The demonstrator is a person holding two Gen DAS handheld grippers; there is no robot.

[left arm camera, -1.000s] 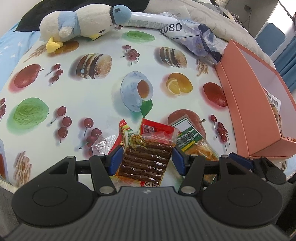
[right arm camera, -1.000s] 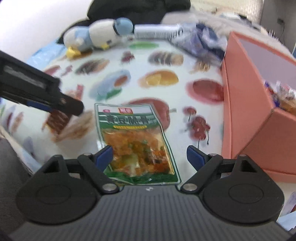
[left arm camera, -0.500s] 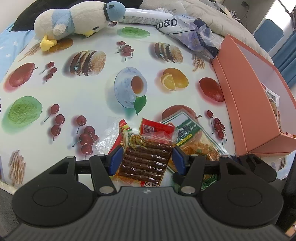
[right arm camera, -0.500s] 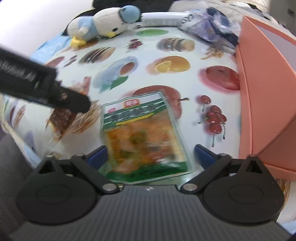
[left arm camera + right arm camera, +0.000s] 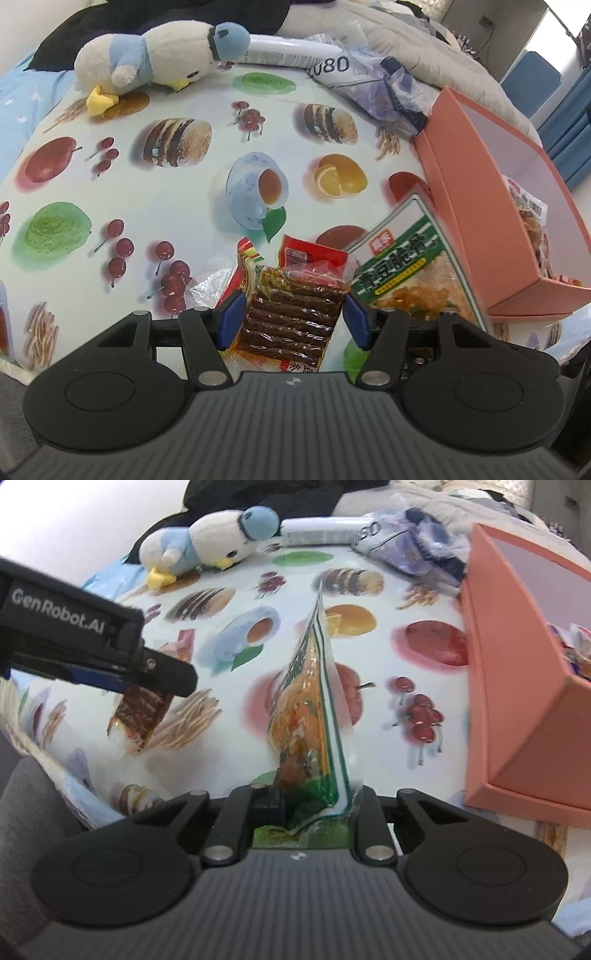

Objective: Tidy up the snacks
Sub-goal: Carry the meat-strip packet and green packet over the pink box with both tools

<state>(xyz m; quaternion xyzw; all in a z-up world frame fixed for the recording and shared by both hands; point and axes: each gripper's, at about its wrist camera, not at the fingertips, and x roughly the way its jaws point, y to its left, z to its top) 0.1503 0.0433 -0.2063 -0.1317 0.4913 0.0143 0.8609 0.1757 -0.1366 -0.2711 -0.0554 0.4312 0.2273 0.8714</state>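
Left wrist: left gripper (image 5: 291, 319) clamps the brown stick-snack packet (image 5: 291, 317) by its sides, above the fruit-print surface (image 5: 155, 206), seemingly for boxing.
Right wrist: right gripper (image 5: 314, 805), jaws closing, pinches the green vegetable-snack pouch (image 5: 310, 716) edge-up, near the pink box (image 5: 517, 686).

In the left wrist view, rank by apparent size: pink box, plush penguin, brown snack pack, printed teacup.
1. pink box
2. plush penguin
3. brown snack pack, though nearness to the camera enlarges it
4. printed teacup
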